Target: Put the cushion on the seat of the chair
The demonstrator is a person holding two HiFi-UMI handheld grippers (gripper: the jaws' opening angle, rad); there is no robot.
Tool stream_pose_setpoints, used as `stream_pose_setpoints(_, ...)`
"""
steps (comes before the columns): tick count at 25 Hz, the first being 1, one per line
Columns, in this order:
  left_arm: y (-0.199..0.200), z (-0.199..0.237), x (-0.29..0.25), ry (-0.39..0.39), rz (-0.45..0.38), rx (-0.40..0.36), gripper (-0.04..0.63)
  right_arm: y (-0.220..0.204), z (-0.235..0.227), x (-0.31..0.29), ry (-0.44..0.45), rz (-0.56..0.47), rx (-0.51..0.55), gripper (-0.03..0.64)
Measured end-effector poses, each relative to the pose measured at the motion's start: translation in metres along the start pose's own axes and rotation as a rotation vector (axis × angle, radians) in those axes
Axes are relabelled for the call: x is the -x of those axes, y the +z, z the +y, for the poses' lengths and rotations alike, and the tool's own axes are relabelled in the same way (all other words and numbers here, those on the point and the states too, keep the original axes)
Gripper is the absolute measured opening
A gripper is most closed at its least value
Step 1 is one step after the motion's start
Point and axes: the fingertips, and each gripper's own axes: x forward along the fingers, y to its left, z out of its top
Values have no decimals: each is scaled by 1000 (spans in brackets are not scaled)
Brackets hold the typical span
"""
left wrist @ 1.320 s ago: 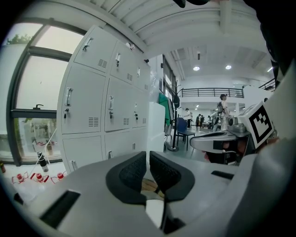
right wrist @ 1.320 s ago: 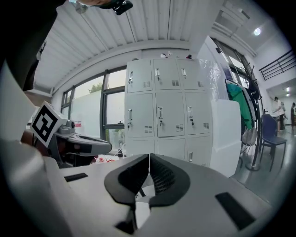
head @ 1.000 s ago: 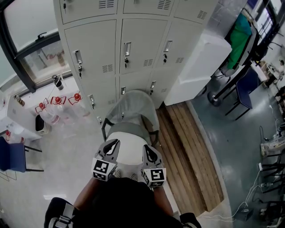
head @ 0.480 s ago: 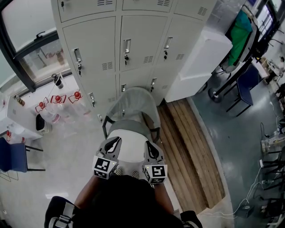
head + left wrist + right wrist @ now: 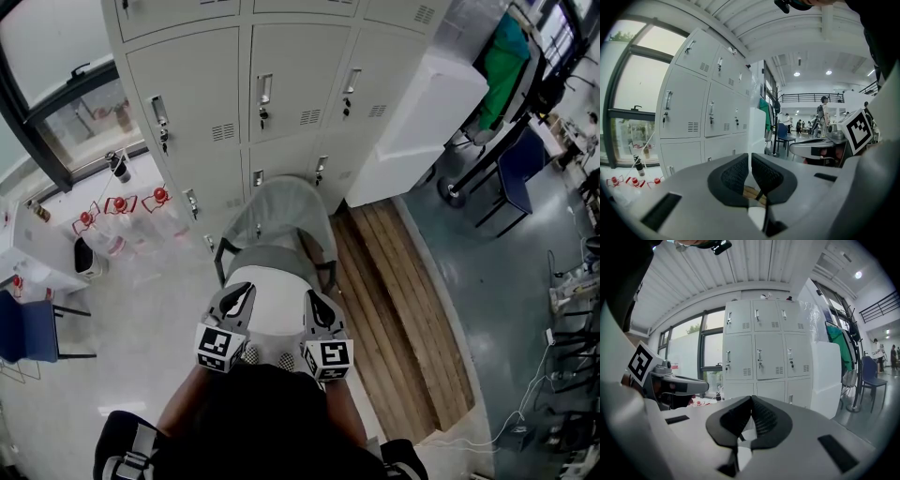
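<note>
my left claw (image 5: 244, 298) is closed, its dark pads (image 5: 736, 174) pressed together in the left gripper view, with a strip of the white cushion (image 5: 274, 305) showing low between them. my right claw (image 5: 310, 300) is closed too, pads meeting at the tips, a bit of white cushion beneath them. from the head view, both claws pinch the cushion's near edge, one at each corner, and the cushion lies out ahead of them over the seat of the grey chair (image 5: 281, 211), between its black armrests. i cannot tell whether it rests on the seat or hangs just above it. the chair's back stands close to the white lockers (image 5: 281, 84). wooden planks (image 5: 394, 309) lie on the floor just beside the chair.
</note>
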Motion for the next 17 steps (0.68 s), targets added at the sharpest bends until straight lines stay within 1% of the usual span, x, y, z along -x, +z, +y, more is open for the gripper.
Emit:
stream_pose_setpoints(8, -7, 1, 1, 0, 18, 9, 35, 1, -1, 1, -3, -2, 3, 29)
stream_pose_setpoints(12, -5, -1, 2, 0, 10, 1, 35, 1, 0, 4, -1, -4, 1, 29)
stream_pose_setpoints(17, -3, -3, 2, -5, 10, -2, 35, 0, -2, 4, -11, 18, 20, 29)
